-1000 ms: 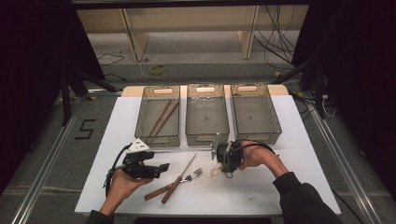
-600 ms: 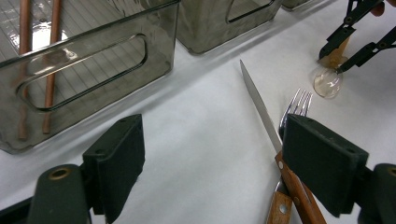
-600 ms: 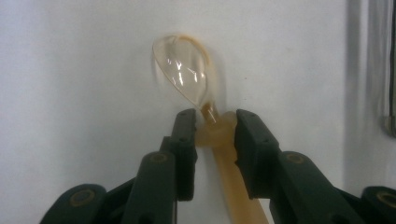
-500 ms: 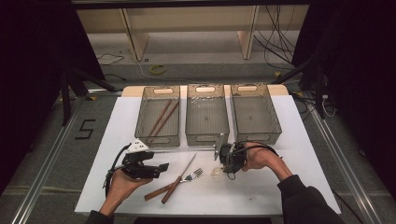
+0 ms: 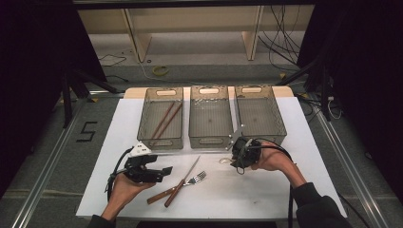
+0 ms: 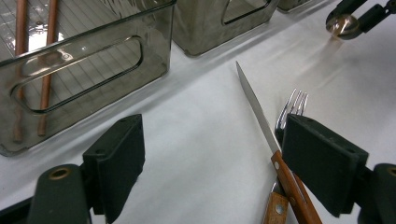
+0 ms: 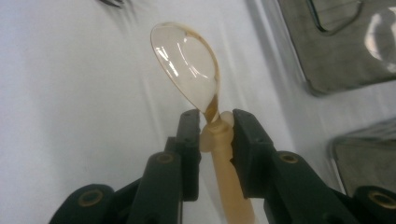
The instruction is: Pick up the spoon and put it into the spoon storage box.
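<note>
three smoky clear bins stand in a row at the far side of the white bench [image 5: 119, 137]. the left bin [image 5: 163, 140] holds two brown sticks [image 5: 162, 121] lying lengthwise; the middle bin [image 5: 209, 140] and the right bin [image 5: 283, 128] look empty.

the right hand-held gripper [image 5: 234, 161] sits just in front of the gap between the middle and right bins, its jaws pressed onto the neck of a translucent spoon [image 7: 189, 63], bowl pointing away over the bare white surface. the left hand-held gripper [image 5: 164, 172] rests low near the bench's near left part, jaws spread wide with nothing between them.

a knife [image 5: 183, 180] and a fork [image 5: 190, 181] with wooden handles lie crossed between the two grippers, with open white room to their right and toward the near edge.

the left gripper view brings the knife blade [image 6: 254, 105] and fork tines [image 6: 294, 105] up close beside its right jaw, plus the sticks through the bin wall. the right gripper view reveals the spoon's amber-tinted bowl.
</note>
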Demonstrator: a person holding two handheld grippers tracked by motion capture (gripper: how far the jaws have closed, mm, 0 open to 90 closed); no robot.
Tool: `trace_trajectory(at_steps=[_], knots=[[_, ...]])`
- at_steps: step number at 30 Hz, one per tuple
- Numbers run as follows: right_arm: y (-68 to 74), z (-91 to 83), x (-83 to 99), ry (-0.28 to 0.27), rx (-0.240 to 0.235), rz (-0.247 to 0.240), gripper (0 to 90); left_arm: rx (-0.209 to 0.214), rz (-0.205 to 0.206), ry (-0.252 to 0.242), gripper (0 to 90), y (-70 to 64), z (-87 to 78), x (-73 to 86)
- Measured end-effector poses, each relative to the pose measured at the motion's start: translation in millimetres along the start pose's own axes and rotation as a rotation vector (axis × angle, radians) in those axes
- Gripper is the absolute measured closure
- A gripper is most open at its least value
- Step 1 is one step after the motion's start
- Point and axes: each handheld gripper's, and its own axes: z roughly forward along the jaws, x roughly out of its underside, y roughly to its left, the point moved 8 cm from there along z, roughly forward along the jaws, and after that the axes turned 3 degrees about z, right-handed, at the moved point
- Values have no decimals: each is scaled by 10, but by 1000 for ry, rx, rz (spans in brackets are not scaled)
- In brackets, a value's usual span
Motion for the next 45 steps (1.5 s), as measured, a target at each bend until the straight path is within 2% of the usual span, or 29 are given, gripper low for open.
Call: trace_trajectory(at_steps=[3, 10, 14, 16, 21, 25, 29, 35, 45], knots=[[-41, -23, -9, -2, 30, 20, 772, -1, -1, 1, 207, 8, 5, 6], [-42, -66, -37, -19, 43, 50, 776, 0, 1, 4, 207, 4, 16, 14], [-41, -128, -80, -55, 38, 62, 776, 0, -2, 2, 207, 6, 13, 12], [-47, -170, -95, -67, 39, 92, 775, -1, -1, 2, 207, 6, 15, 14], [-114, -298, -162, -122, 48, 131, 775, 2, -1, 2, 207, 3, 16, 13], [-180, -418, -258, -180, 47, 177, 774, 3, -1, -2, 207, -2, 15, 10], [-238, -506, -349, -213, 49, 216, 774, 4, 1, -4, 207, -4, 13, 9], [-334, -626, -499, -268, 43, 247, 774, 7, 1, -2, 206, -5, 14, 14], [-484, -743, -805, -309, 55, 278, 773, 9, -3, -9, 206, -8, 15, 11]])
